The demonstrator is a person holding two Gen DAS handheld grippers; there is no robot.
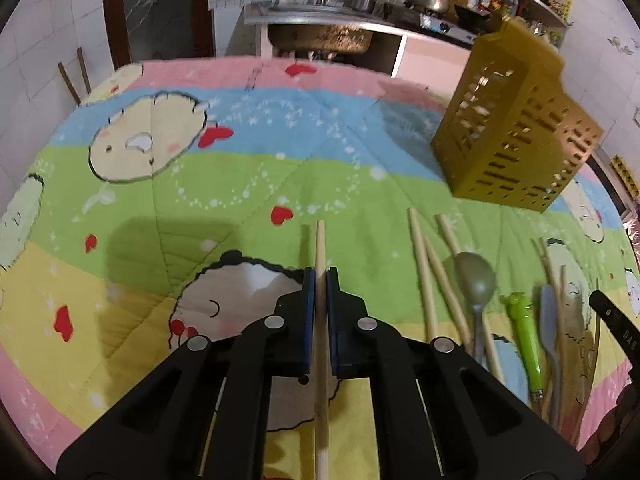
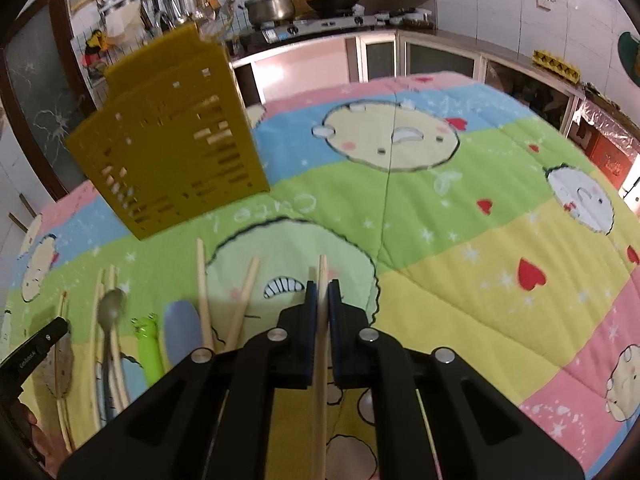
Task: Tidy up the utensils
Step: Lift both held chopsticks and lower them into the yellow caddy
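Left claw (image 1: 320,280): closed on a pale wooden chopstick (image 1: 320,248), blue pads pressed to both sides of the shaft, tip projecting forward past the pads, rear end running back between the black arms. Held above the cartoon-printed striped quilt (image 1: 180,200) covering the bench.

Right claw (image 2: 322,292): likewise closed on a second pale wooden chopstick (image 2: 322,272), tip projecting slightly beyond the pads, shaft passing back under the claw body.

Mustard-yellow slotted plastic utensil holder (image 1: 516,120): upright on the quilt, ahead and to the right in the left view, ahead and to the left in the right view (image 2: 168,136). Pale pieces visible through the slots; contents not identifiable.

Remaining utensils lying on the quilt between the two claws, near the holder's base: loose wooden chopsticks (image 1: 424,272), a grey-green spoon (image 1: 476,276) resting across two of them, a green frog-headed plastic handle (image 1: 524,332), a blue-grey spoon (image 1: 550,316). Same group in the right view: chopsticks (image 2: 204,292), spoon (image 2: 111,308), frog handle (image 2: 149,340), blue-grey spoon (image 2: 182,328).

Background: kitchen counter with steel pot (image 2: 269,7) and wok (image 2: 333,2) on a stove.
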